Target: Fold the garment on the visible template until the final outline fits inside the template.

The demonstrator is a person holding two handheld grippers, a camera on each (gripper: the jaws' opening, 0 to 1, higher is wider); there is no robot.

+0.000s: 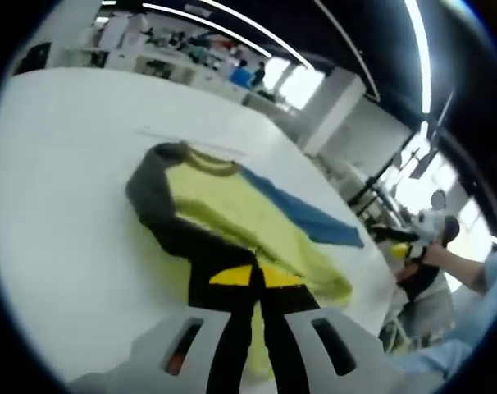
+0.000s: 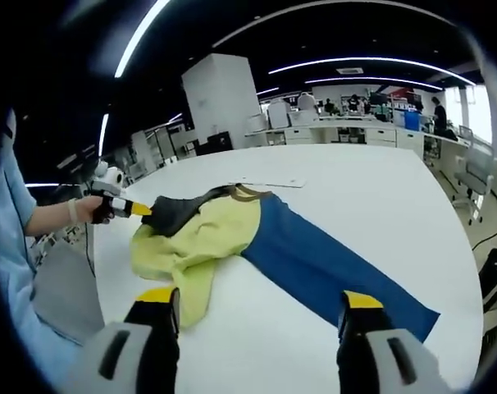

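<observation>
The garment (image 2: 232, 238) lies on the white worktop (image 2: 371, 197), its yellow body bunched and one blue sleeve stretched out flat, so by my judgement folding is barely begun. The left tool (image 2: 142, 210) is clamped on the dark sleeve edge; the right tool (image 2: 261, 316) hovers with jaws apart, holding nothing.

left gripper (image 1: 257, 283): black jaws, yellow tips, pale grey slotted body behind | right gripper (image 2: 261, 316): black jaws, yellow tips, grey body | person's sleeve (image 2: 6, 213): light blue, left of the jaws
</observation>
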